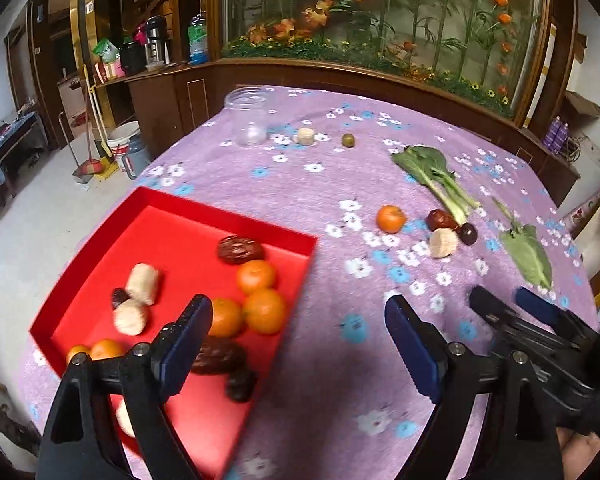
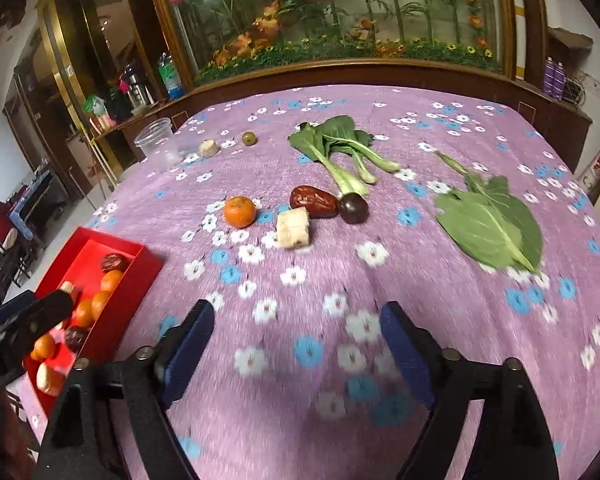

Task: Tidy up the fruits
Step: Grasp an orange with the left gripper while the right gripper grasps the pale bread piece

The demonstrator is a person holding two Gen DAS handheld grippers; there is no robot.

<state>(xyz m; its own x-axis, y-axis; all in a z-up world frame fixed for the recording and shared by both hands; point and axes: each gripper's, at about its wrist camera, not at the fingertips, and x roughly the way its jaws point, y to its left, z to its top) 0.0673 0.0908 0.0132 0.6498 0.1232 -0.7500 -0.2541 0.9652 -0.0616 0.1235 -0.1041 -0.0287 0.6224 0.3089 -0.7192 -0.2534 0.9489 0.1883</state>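
A red tray [image 1: 156, 196] at the table's left holds several oranges [image 1: 256, 276], red dates and pale chunks; it also shows in the right wrist view [image 2: 148, 268]. My left gripper [image 1: 300, 320] is open and empty above the tray's right edge. My right gripper [image 2: 296, 324] is open and empty over bare cloth. Ahead on the cloth lie an orange [image 2: 240, 211], a pale chunk [image 2: 293, 227], a red date [image 2: 314, 202] and a dark plum [image 2: 353, 208]. Farther back lie a small pale chunk [image 2: 209, 148] and a green fruit [image 2: 249, 138].
A clear plastic jar [image 1: 249, 117] stands at the far left of the purple flowered cloth [image 2: 380, 360]. A bok choy [image 2: 340, 148] and a loose green leaf [image 2: 492, 224] lie to the right. A wooden cabinet with a glass plant display runs behind the table.
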